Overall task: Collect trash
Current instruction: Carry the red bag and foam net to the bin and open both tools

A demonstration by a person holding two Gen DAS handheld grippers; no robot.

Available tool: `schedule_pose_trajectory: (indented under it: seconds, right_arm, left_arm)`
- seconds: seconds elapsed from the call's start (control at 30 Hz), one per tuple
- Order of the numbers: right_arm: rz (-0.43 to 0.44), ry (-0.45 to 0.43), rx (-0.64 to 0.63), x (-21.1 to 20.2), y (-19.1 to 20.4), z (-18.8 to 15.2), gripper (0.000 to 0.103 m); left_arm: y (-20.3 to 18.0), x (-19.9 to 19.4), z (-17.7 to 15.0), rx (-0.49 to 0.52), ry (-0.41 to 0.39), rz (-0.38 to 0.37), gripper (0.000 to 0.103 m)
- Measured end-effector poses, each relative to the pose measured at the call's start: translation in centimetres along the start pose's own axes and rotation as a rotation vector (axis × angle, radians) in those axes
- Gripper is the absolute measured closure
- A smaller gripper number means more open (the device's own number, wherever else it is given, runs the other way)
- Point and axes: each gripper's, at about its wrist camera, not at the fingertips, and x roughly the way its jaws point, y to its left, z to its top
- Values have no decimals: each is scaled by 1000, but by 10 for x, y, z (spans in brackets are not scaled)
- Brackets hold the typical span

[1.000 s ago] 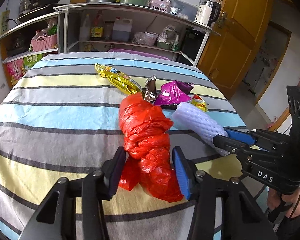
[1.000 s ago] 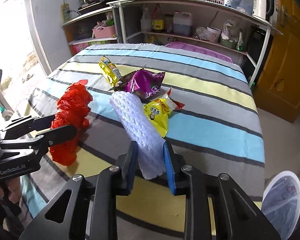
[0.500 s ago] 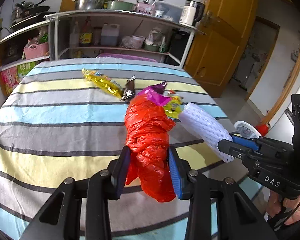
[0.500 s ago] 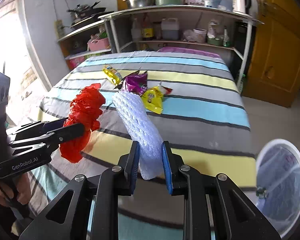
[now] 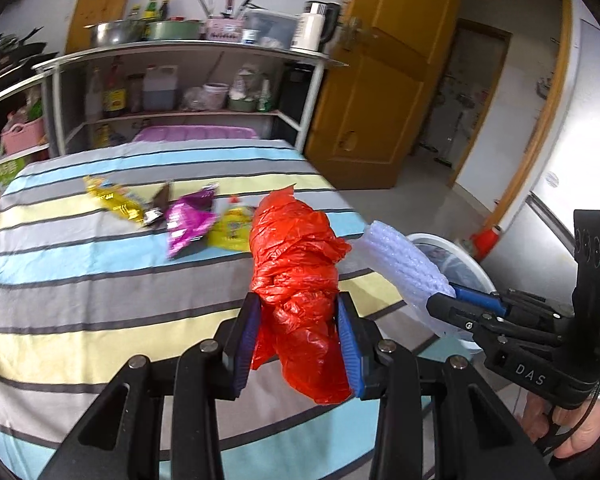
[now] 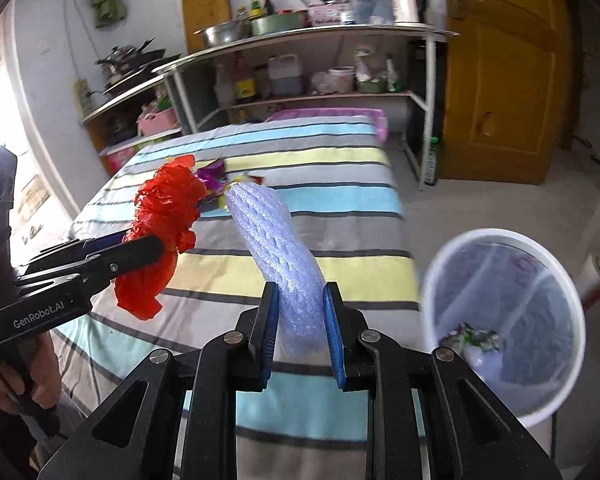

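The left hand-held gripper (image 5: 298,340) is clenched on the red plastic bag (image 5: 296,268), held in the air above the striped desk (image 5: 80,280) — thin, light, crumpled film that is gripped low, across its bunched middle. The right hand-held gripper (image 6: 300,328) grasps the white foam net sleeve (image 6: 276,248) near its lower end — soft, springy, almost weightless. The white bin (image 6: 500,320) stands close at the right.

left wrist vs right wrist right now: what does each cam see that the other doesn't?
Left wrist only: the yellow wrapper at the far left of the litter, in full, and the open doorway.
Right wrist only: the inside of the white bin, with scraps at the bottom.
Both: the left hand-held gripper clamping the red plastic bag, the right hand-held gripper clamping the foam sleeve, and the striped tablecloth.
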Motion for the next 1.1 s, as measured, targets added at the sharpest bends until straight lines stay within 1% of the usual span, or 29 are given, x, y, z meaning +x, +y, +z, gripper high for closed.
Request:
schedule_pose_trajectory:
  seconds: [0.33, 0.53, 0.83, 1.1]
  right_arm:
    - [-103, -34, 113, -34, -58, -15, 80]
    - [-154, -43, 171, -47, -91, -24, 79]
    - [-200, -34, 236, -50, -129, -33, 79]
    - [-218, 1, 294, -37, -157, -40, 79]
  left_arm:
    - [-61, 23, 15, 101, 13, -124, 63]
    - [-91, 43, 24, 139, 34, -172, 63]
    - [-131, 78, 26, 182, 81, -229, 63]
    - [-158, 108, 24, 203, 132, -262, 63]
